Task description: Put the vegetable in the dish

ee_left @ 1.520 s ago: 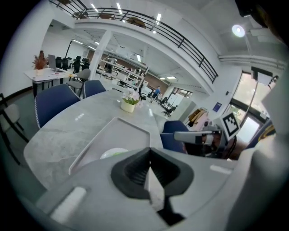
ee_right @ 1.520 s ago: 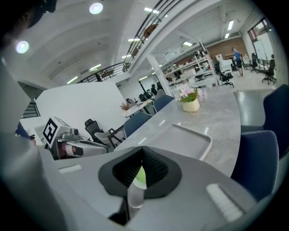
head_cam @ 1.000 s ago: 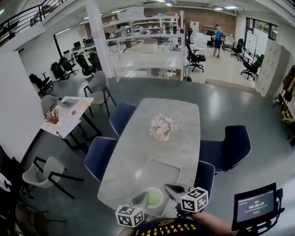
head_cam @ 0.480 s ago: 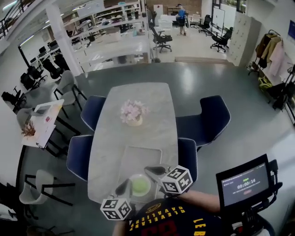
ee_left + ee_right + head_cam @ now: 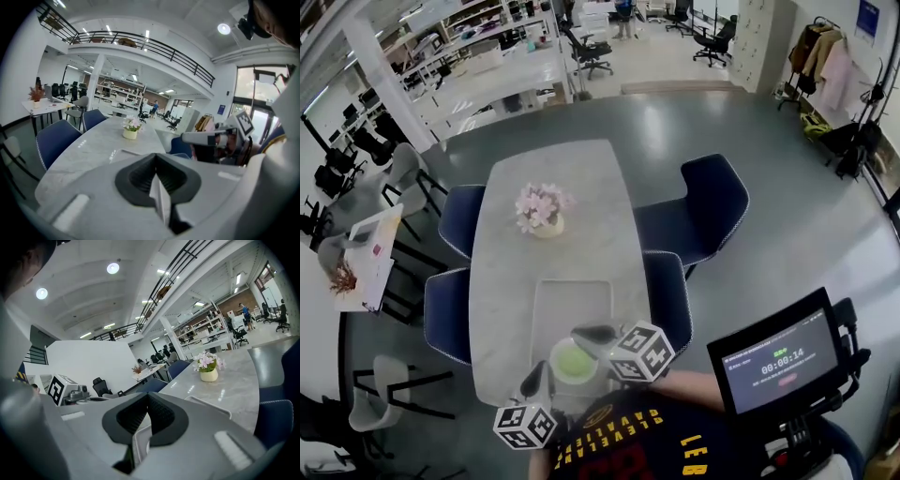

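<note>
A round pale dish [image 5: 574, 361] with green inside sits at the near end of a shallow grey tray [image 5: 572, 305] on the marble table [image 5: 511, 281]. I cannot tell whether that green is the vegetable. My left gripper [image 5: 534, 377] is just left of the dish, and my right gripper [image 5: 581, 332] is at its far right rim. In the left gripper view the left gripper [image 5: 157, 182] has its jaws together with nothing between them. The right gripper [image 5: 139, 427] looks the same in its own view.
A pot of pink flowers [image 5: 538, 212] stands mid-table. Blue chairs [image 5: 692, 214] line both long sides of the table. A stand with a timer screen [image 5: 776, 360] is at my right. The person's dark shirt [image 5: 623, 448] fills the bottom edge.
The head view has swung, so the table sits higher and more to the left in the picture. Both grippers stay beside the dish, jaws still together.
</note>
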Demonstrator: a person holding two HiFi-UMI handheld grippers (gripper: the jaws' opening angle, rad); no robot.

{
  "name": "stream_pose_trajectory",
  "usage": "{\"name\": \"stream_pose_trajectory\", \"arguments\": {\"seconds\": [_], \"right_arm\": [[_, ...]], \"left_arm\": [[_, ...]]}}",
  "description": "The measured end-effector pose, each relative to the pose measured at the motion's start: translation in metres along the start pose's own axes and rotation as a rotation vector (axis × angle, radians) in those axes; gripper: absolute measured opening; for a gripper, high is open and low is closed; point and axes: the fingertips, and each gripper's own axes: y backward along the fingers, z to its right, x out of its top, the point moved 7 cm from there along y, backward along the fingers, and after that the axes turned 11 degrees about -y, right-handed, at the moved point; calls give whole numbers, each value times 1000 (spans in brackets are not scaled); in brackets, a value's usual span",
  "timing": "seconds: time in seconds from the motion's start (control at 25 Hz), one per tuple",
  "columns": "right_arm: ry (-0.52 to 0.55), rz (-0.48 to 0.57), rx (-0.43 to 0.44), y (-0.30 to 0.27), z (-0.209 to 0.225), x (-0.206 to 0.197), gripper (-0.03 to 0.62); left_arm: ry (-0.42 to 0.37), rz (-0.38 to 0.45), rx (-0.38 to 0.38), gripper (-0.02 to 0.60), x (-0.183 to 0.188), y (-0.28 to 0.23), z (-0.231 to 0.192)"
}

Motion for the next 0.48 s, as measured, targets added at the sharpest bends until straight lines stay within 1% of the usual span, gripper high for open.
{"name": "stream_pose_trajectory", "arguments": {"seconds": [0.32,0.48], "right_arm": [[7,5,11,2,-10,-3,6],[36,7,29,0,-9,-6,6]], "left_arm": [[8,-26,-15,2,-1,7,0],[6,-13,-9,3,-6,6,1]]}}
